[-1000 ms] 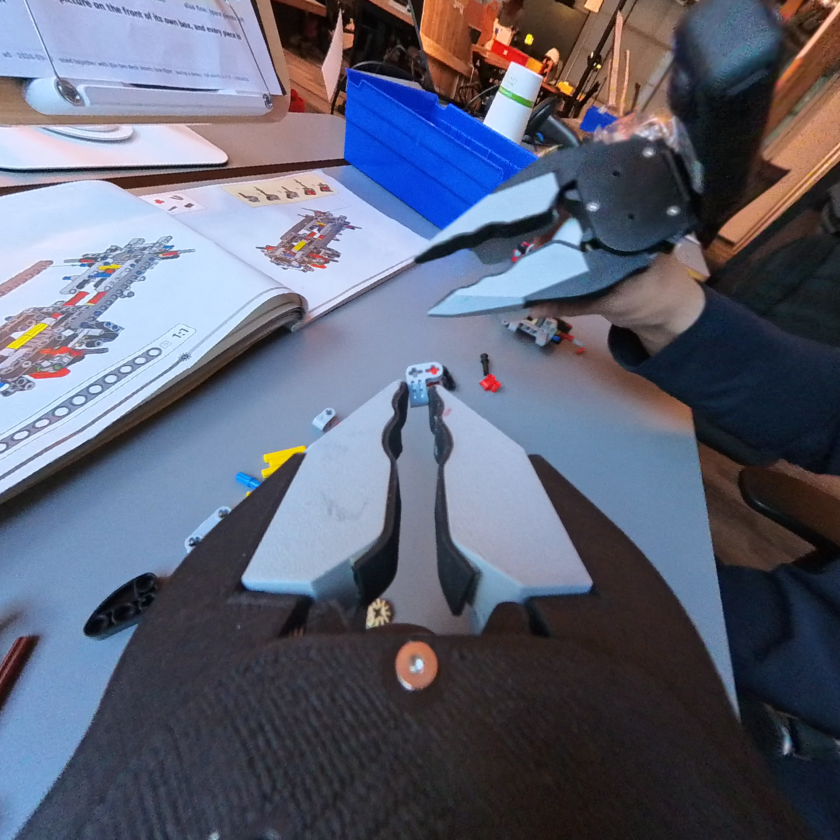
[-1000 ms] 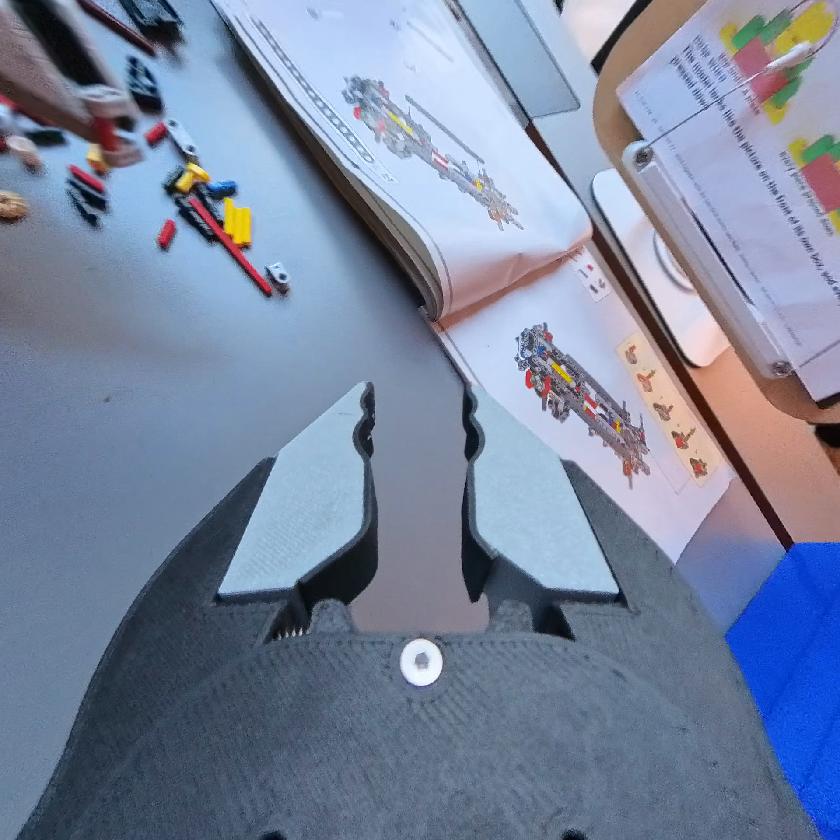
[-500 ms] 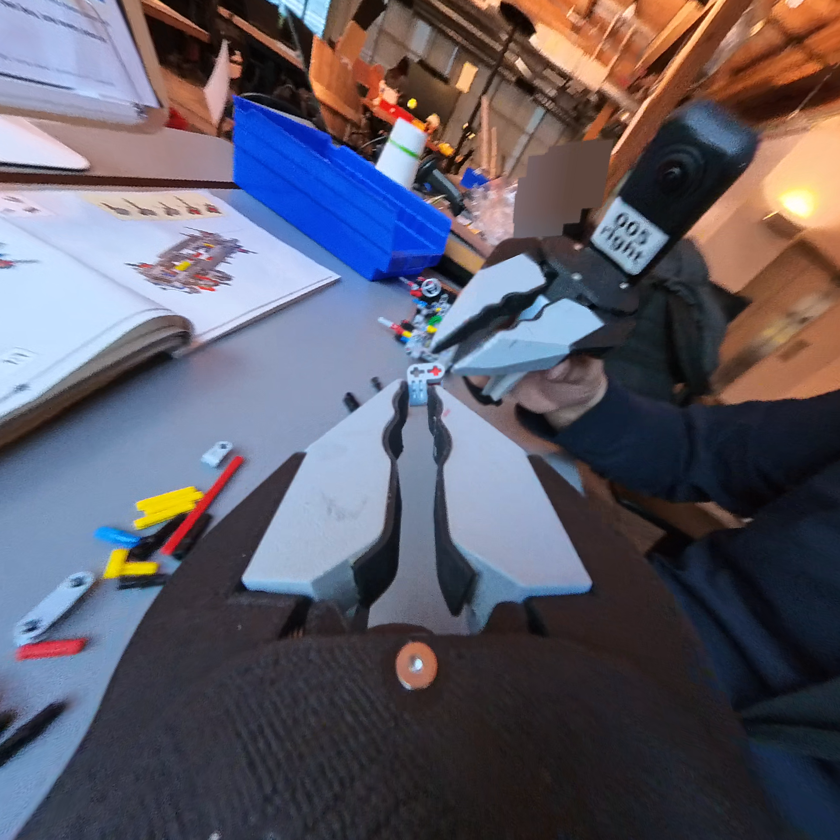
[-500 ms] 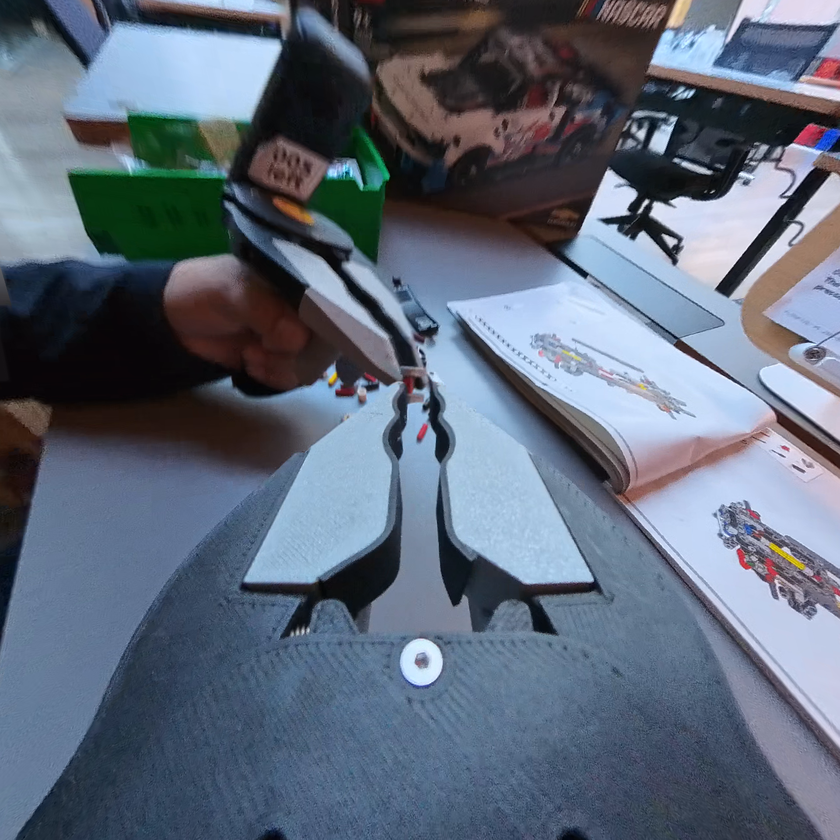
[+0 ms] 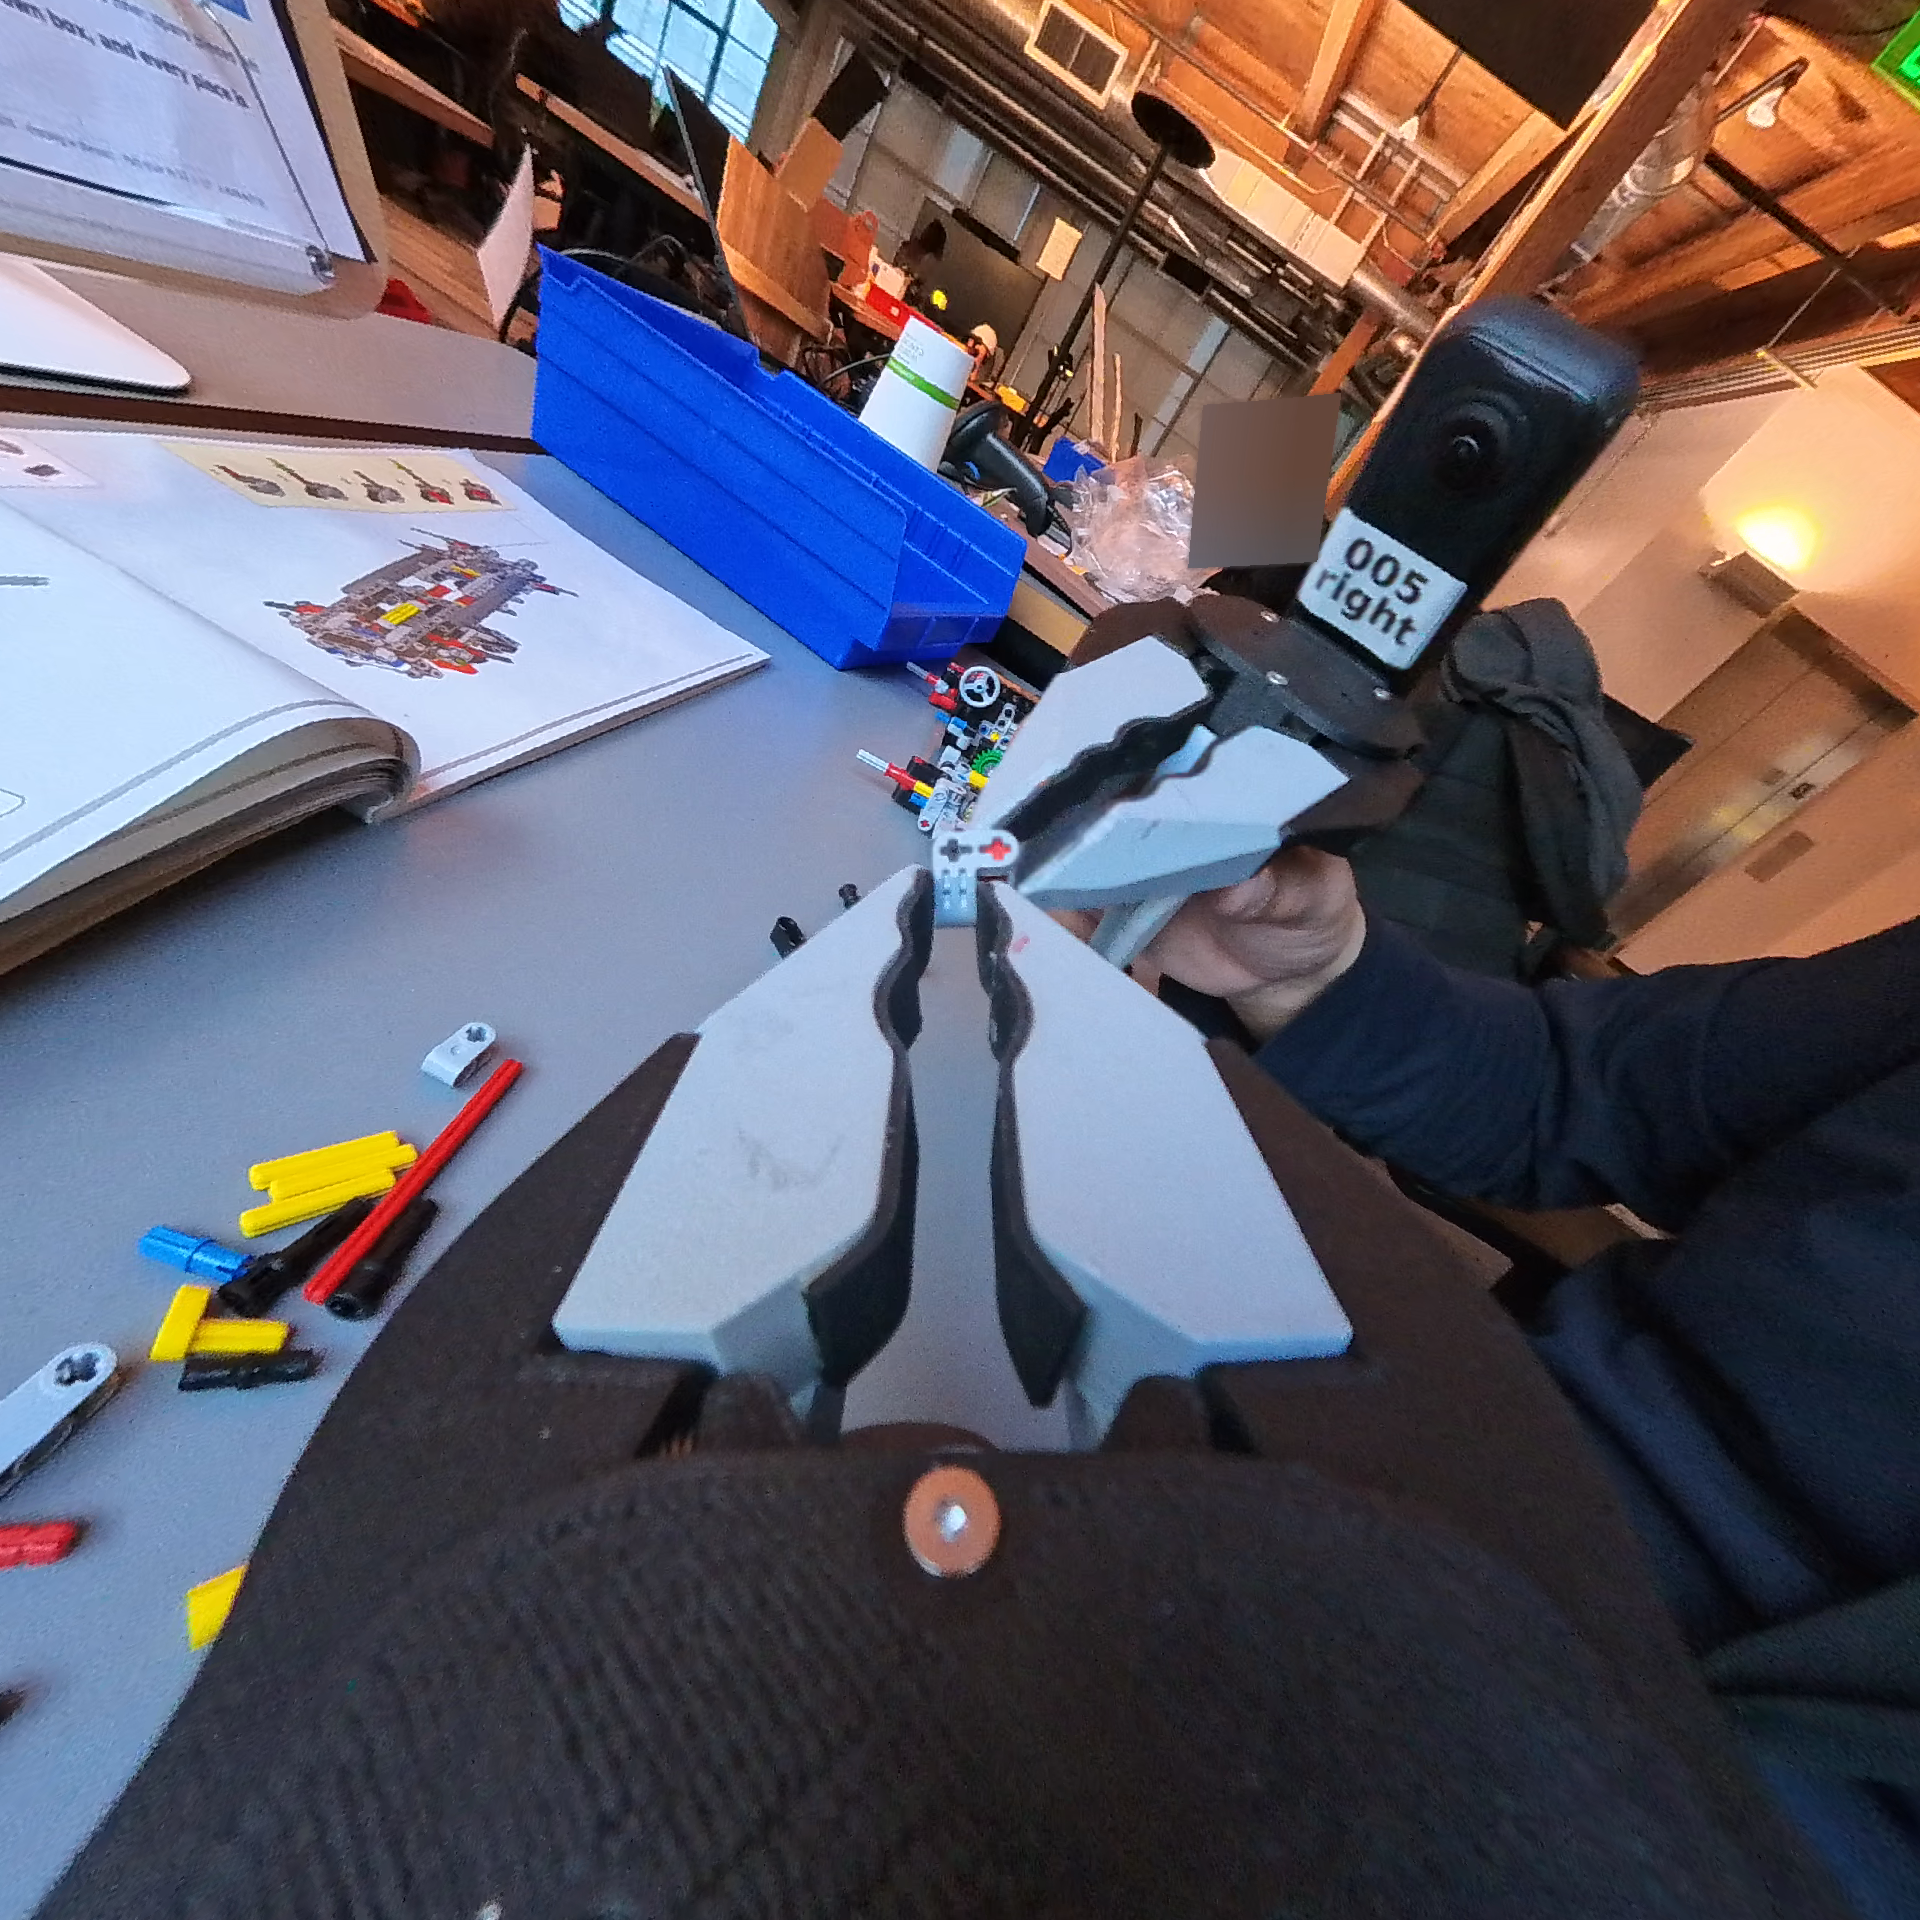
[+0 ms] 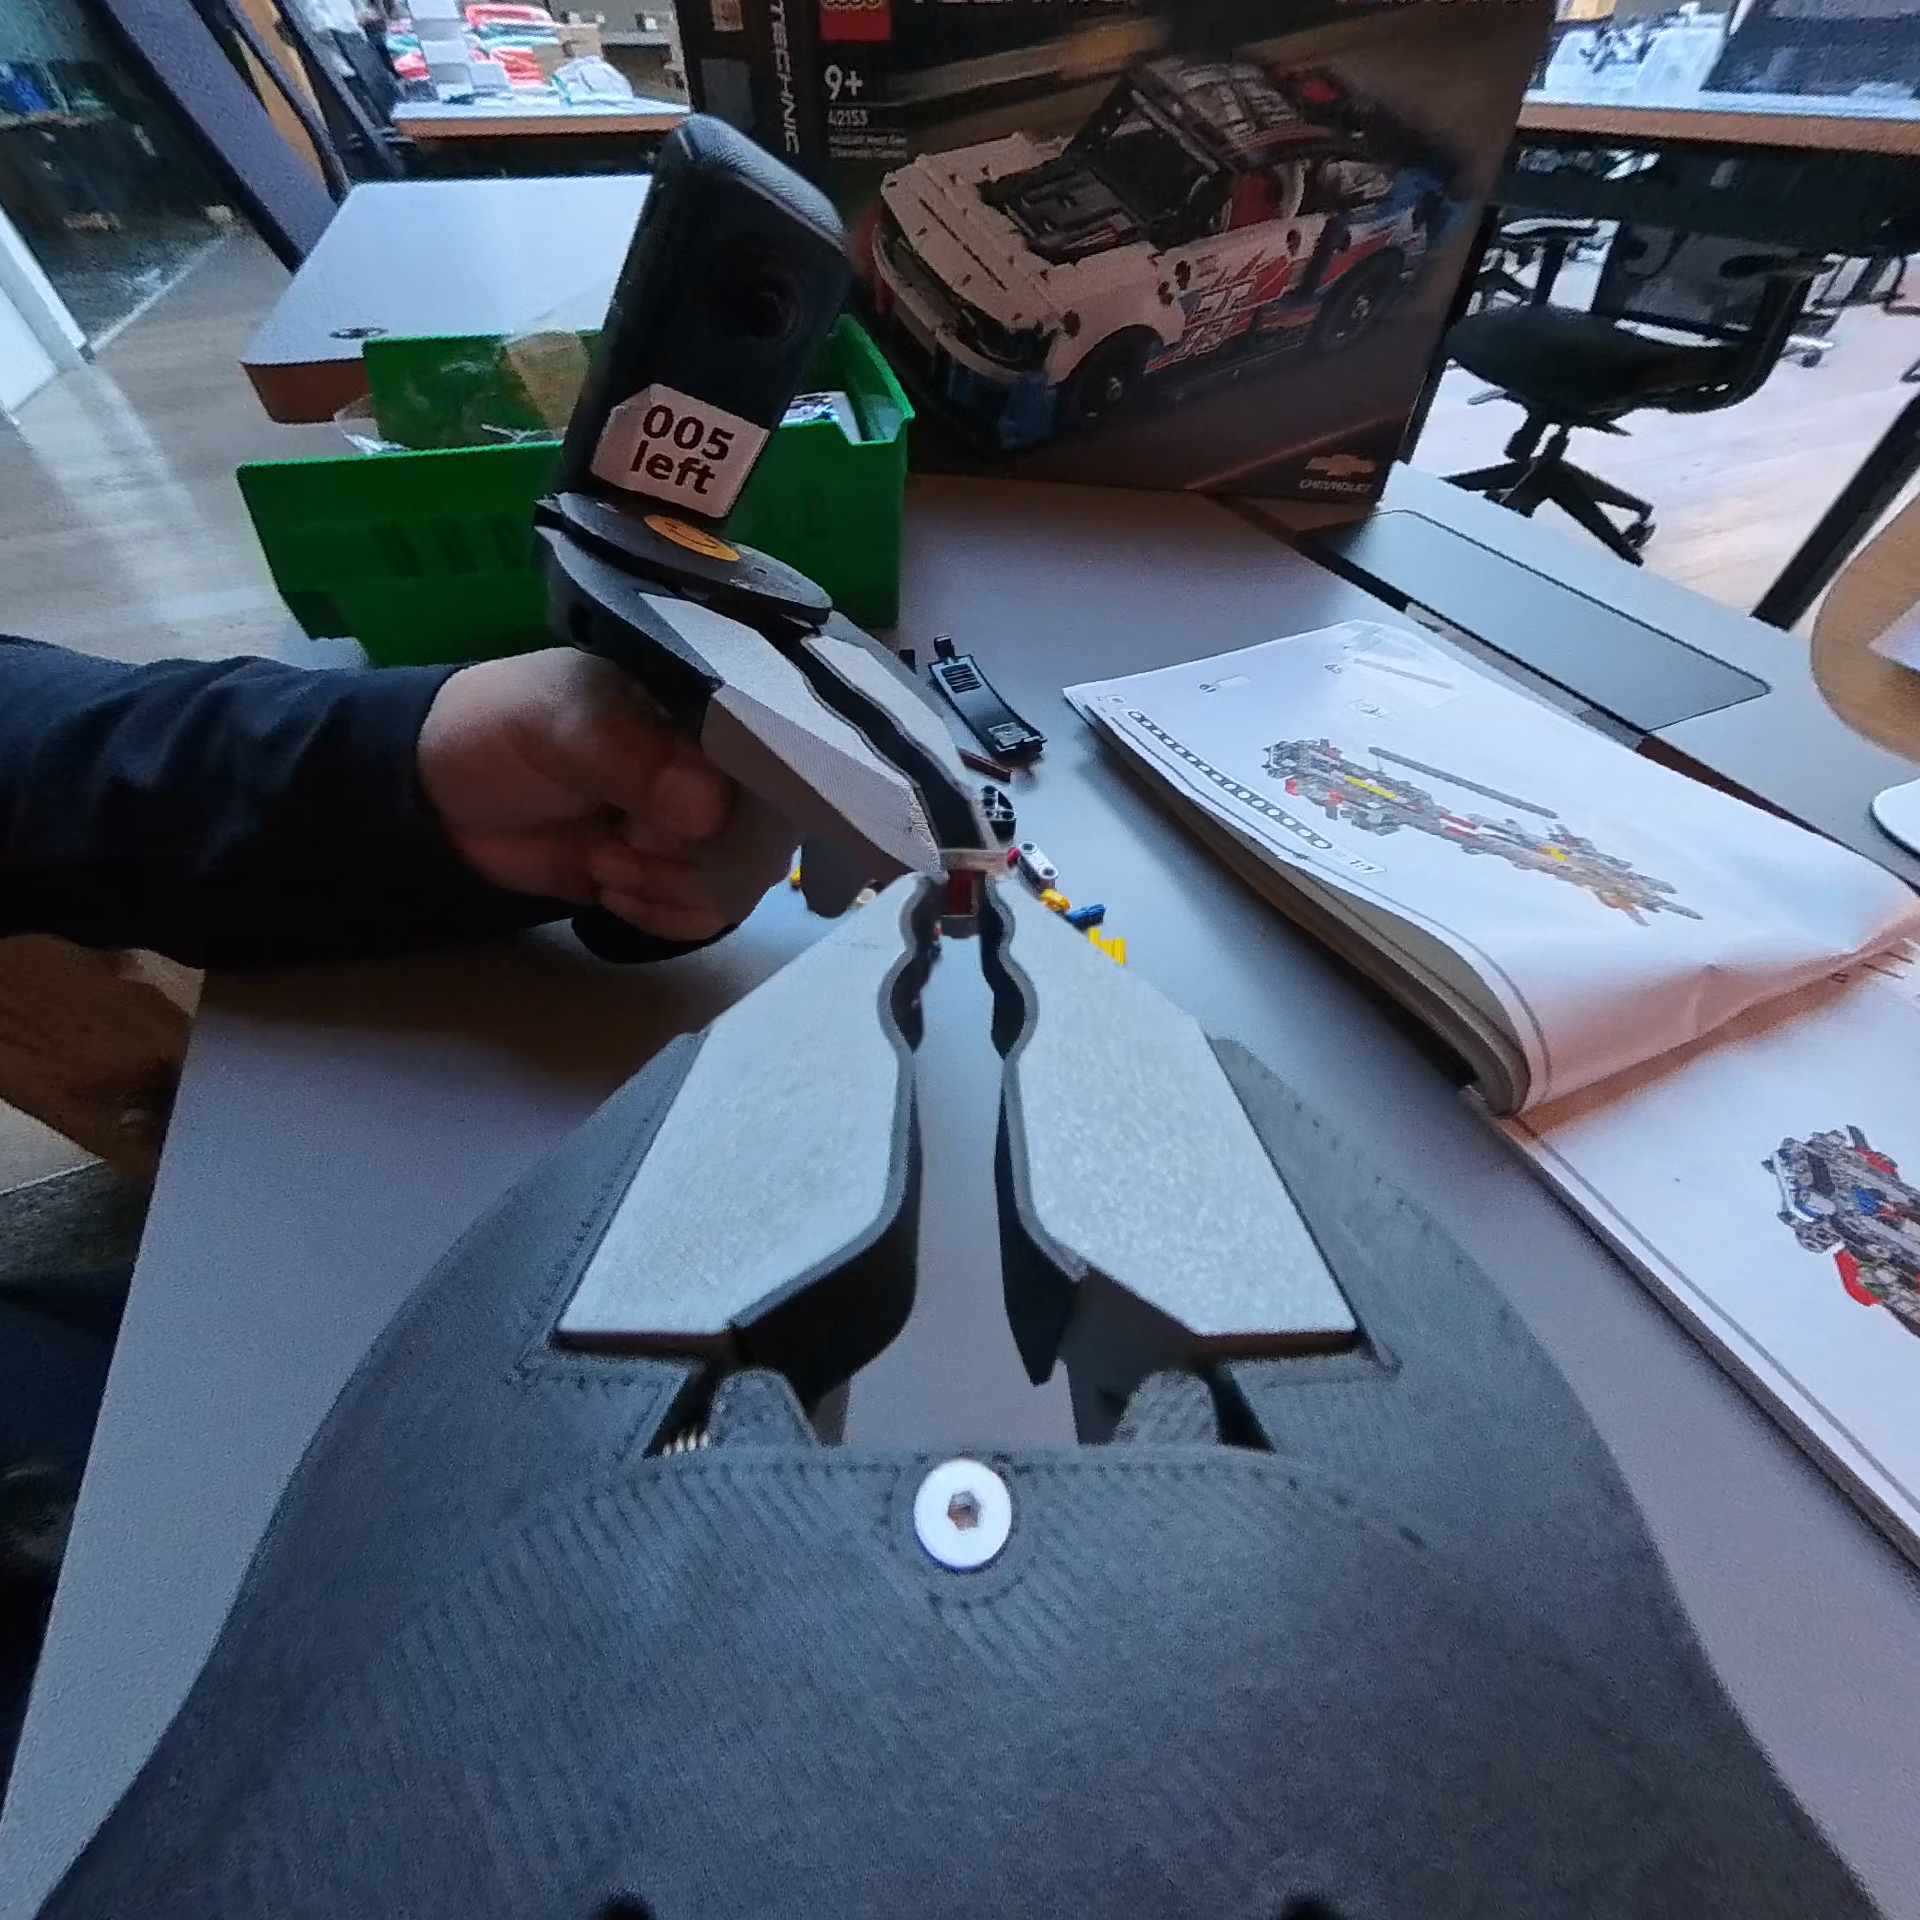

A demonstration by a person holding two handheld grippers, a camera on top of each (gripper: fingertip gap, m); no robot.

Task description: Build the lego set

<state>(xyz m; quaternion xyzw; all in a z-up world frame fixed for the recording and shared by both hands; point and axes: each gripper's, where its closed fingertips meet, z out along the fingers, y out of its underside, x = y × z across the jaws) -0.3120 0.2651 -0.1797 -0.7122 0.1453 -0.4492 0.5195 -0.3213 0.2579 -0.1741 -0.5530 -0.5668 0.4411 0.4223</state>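
Note:
My left gripper (image 5: 957, 902) is shut on the stem of a small grey T-shaped connector (image 5: 972, 858), held above the grey table (image 5: 540, 894). The connector carries a black pin and a red pin (image 5: 998, 850) in its crossbar. My right gripper (image 6: 958, 906) is shut on the red pin (image 6: 961, 896) where it sticks out of the connector (image 6: 975, 858). The two grippers meet tip to tip. The right gripper also shows in the left wrist view (image 5: 1023, 844), and the left gripper in the right wrist view (image 6: 948, 858), each held by a hand in a dark sleeve.
An open instruction booklet (image 5: 312, 623) lies at the left, with a blue bin (image 5: 748, 488) behind it. Loose yellow, red, blue and black pieces (image 5: 322, 1184) and a small built assembly (image 5: 961, 727) lie on the table. A green bin (image 6: 436, 551) and a model-car box (image 6: 1143, 260) stand farther off. Only a small space, under 4 cm, lies between the two pairs of fingers.
My right gripper swung round from over the booklet to the left gripper's tips and shut on the red pin. The left gripper kept hold of the connector and tilted upward.

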